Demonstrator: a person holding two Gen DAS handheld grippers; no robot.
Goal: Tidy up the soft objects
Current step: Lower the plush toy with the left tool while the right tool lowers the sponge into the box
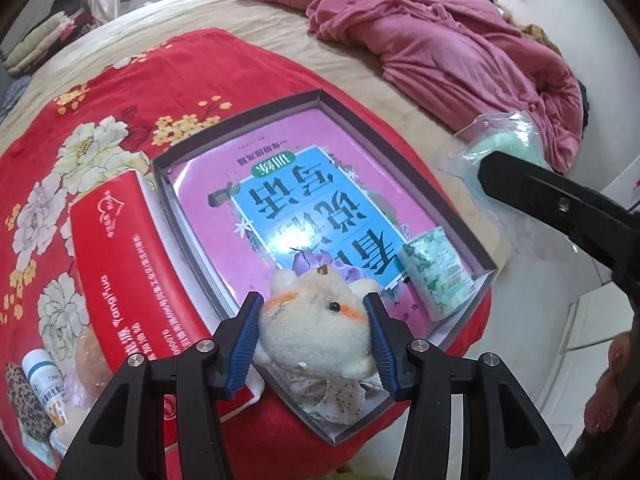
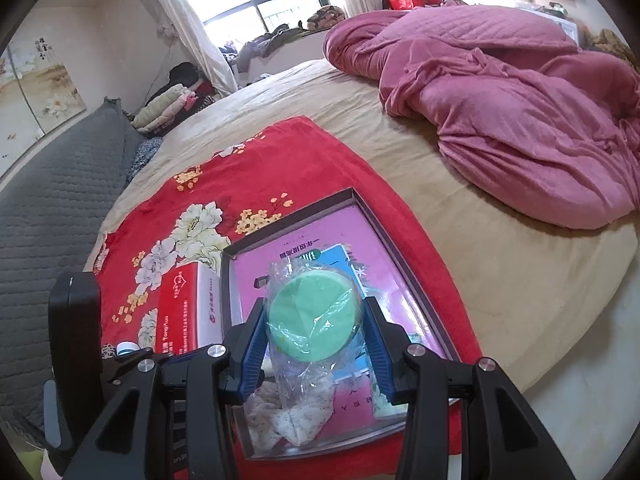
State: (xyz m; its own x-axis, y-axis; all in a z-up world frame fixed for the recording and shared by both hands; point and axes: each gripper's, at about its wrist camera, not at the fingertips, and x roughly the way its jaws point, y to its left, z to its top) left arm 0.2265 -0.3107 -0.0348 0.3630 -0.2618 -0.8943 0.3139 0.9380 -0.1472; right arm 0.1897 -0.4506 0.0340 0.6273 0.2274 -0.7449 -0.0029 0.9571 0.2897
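My left gripper (image 1: 316,334) is shut on a cream plush toy (image 1: 316,320) with orange patches, held over the near end of a shallow grey box (image 1: 240,114). The box lies on a red floral blanket (image 1: 100,92) and holds a pink and blue book (image 1: 280,200), a green patterned tissue pack (image 1: 438,274) and a floral cloth (image 1: 332,396). My right gripper (image 2: 316,338) is shut on a green round sponge in a clear plastic bag (image 2: 312,320), held above the box (image 2: 288,228). The bagged sponge also shows in the left wrist view (image 1: 506,144).
A red tissue box (image 1: 120,264) lies left of the grey box, with a white bottle (image 1: 42,376) and a leopard-print item (image 1: 24,404) beside it. A pink duvet (image 2: 500,100) is heaped on the beige bed (image 2: 500,248). A grey padded headboard (image 2: 52,216) stands at left.
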